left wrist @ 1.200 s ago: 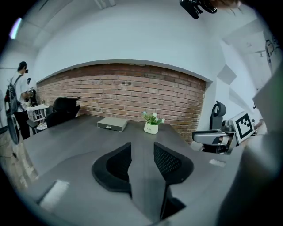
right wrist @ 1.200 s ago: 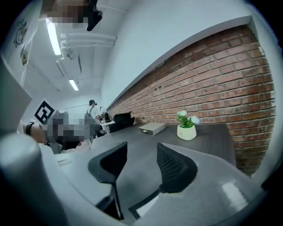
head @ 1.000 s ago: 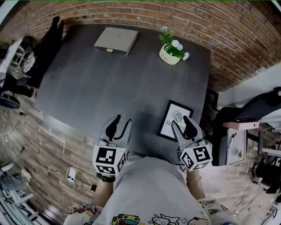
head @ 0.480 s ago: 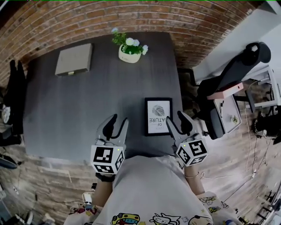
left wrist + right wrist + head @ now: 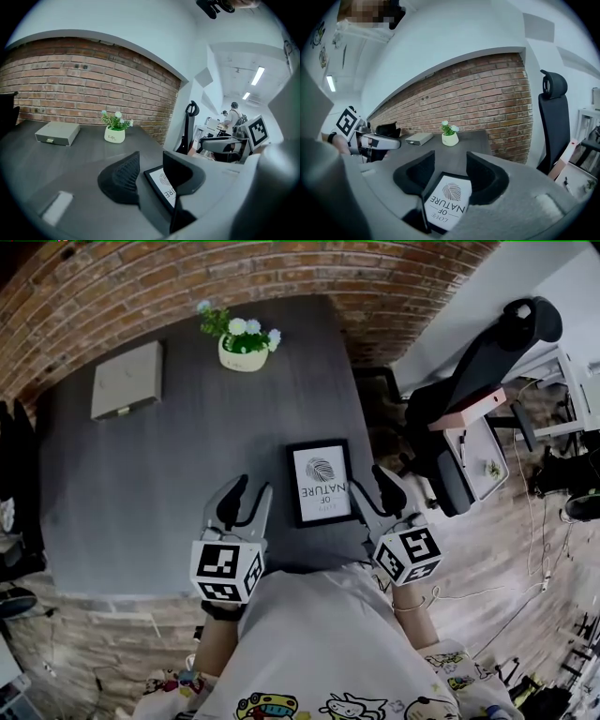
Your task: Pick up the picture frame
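Observation:
A black picture frame (image 5: 321, 481) with a white fingerprint print lies flat on the dark grey table (image 5: 169, 456) near its right front corner. My right gripper (image 5: 375, 492) hovers open just right of the frame's near end. In the right gripper view the picture frame (image 5: 446, 200) shows between and below the open jaws, with nothing gripped. Left of the frame, my left gripper (image 5: 246, 499) is held open over bare table. The left gripper view catches the picture frame (image 5: 161, 185) partly hidden behind its right jaw.
A white pot of flowers (image 5: 241, 341) stands at the table's far edge by the brick wall. A flat grey box (image 5: 126, 380) lies at the far left. A black office chair (image 5: 459, 381) and a small desk stand right of the table.
The head view has swung so the table and frame shifted left and nearer. Both grippers stay open at the table's near edge, the right one now closer beside the frame.

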Demonstrator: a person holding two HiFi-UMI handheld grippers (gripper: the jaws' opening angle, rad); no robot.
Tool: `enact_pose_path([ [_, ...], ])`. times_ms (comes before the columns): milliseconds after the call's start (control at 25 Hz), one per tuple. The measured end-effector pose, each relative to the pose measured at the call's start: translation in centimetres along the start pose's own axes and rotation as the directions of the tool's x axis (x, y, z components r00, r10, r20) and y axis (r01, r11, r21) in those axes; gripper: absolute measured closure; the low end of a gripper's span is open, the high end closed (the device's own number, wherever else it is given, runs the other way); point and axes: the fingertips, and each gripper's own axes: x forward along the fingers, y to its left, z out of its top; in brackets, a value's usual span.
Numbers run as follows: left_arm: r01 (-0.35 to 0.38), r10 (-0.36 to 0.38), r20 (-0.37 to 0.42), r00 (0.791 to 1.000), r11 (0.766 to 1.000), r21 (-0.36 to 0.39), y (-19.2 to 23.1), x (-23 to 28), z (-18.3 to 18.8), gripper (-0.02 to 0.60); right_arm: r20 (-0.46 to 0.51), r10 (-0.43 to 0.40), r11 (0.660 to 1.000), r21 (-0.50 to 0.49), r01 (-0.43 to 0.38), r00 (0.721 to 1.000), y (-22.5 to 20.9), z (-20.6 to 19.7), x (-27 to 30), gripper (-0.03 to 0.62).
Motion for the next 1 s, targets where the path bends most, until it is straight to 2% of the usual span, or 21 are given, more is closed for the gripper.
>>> enact_pose_path([
  [360, 0.008, -0.008, -0.039, 0.999, 1.000, -0.008, -1.1, 1.0, -1.8, 0.416, -0.058, 0.025, 1.000, 0.001, -0.025, 0.998, -0.4, -2.2, 0.1, 0.385],
  [1000, 0.059, -0.064, -0.188, 0.980, 0.998, -0.029, -3.2, 6.8, -7.0, 0.417, -0.161, 0.044, 0.991, 0.135, -0.022, 0.986, -3.8, -7.9, 2.2, 0.387],
])
